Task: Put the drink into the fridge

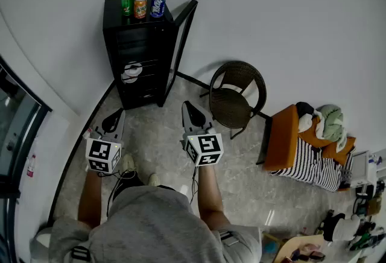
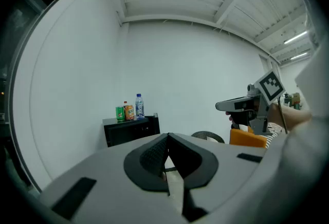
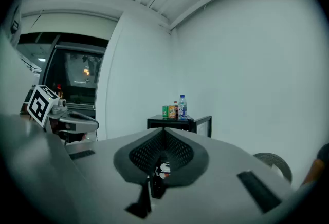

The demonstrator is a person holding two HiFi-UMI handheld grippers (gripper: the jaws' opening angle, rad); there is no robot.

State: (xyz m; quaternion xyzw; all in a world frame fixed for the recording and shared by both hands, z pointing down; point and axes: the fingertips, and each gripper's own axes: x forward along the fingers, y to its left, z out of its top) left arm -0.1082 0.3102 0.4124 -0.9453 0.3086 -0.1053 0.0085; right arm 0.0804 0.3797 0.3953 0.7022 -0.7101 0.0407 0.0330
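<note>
Head view: four drinks (image 1: pixel 143 5) stand in a row on top of the black fridge (image 1: pixel 136 75), clear of its corners. Its door (image 1: pixel 183 32) hangs open, presumably ready for loading. The left gripper (image 1: pixel 114 118) and right gripper (image 1: pixel 194 112) are well short of the fridge, both with jaws closed on nothing, so no drink has been picked up yet.
</note>
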